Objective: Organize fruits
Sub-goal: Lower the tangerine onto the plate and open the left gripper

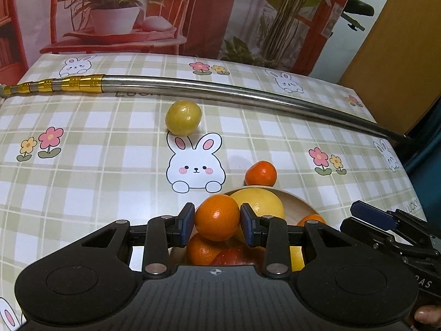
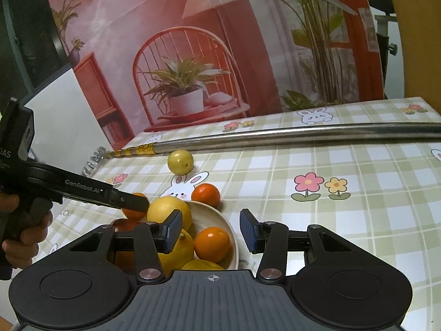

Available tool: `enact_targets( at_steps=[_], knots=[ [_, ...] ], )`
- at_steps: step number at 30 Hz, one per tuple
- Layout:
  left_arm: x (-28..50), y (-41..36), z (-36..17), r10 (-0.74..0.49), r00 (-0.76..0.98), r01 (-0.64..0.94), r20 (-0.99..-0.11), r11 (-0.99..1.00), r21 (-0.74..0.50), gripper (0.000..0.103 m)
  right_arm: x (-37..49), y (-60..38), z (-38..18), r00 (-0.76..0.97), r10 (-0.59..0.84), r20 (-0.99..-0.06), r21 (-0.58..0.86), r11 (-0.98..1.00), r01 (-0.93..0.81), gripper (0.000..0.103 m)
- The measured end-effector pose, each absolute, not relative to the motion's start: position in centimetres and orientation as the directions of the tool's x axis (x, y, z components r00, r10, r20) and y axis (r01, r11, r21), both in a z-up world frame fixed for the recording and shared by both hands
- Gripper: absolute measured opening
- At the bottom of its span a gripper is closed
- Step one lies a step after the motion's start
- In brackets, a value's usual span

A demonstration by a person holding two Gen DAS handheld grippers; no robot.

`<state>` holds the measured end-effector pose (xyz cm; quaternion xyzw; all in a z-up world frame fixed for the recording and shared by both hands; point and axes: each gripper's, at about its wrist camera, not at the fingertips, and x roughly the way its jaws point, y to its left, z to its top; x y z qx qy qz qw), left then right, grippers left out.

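Observation:
My left gripper [image 1: 217, 222] is shut on an orange [image 1: 217, 217] and holds it over the wooden bowl [image 1: 300, 205]. The bowl holds a large yellow fruit [image 1: 261, 202], more oranges and a red fruit [image 1: 234, 256]. Another orange [image 1: 261, 173] lies on the table just beyond the bowl, and a yellow-green fruit [image 1: 183, 117] lies farther back. My right gripper [image 2: 210, 233] is open and empty, above the bowl's [image 2: 228, 229] right side, with an orange [image 2: 211, 244] below it. The left gripper [image 2: 132, 202] shows there too, with the loose orange [image 2: 206, 195] and yellow-green fruit [image 2: 180, 162].
A long metal pole [image 1: 220, 89] with gold bands lies across the far side of the table, also in the right wrist view [image 2: 289, 135]. The chequered bunny tablecloth [image 1: 82, 179] covers the table. A printed backdrop [image 2: 193, 41] stands behind it.

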<state>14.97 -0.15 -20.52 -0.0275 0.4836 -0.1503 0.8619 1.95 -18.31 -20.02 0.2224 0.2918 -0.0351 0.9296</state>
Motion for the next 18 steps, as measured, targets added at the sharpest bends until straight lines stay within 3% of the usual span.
enact_targets(
  at_steps=[3,7,18],
  knots=[
    [14.8,0.0,-20.6,-0.304,0.475,0.244,-0.826,0.947,-0.208,0.039,1.9,-18.5,-20.2,0.828,0.065,-0.557,0.399,0.895,0.198,0.043],
    [14.7,0.2,-20.8,-0.332,0.472,0.236,-0.817,0.940,-0.246,0.050,1.9,-18.6,-20.2,0.829,0.065,-0.556,0.403,0.893,0.200,0.043],
    [14.2,0.9,-20.0,-0.352,0.500,0.230,-0.791,0.935,-0.271,0.051,1.9,-18.6,-20.1,0.828,0.067,-0.556,0.402,0.894,0.198,0.044]
  ],
)
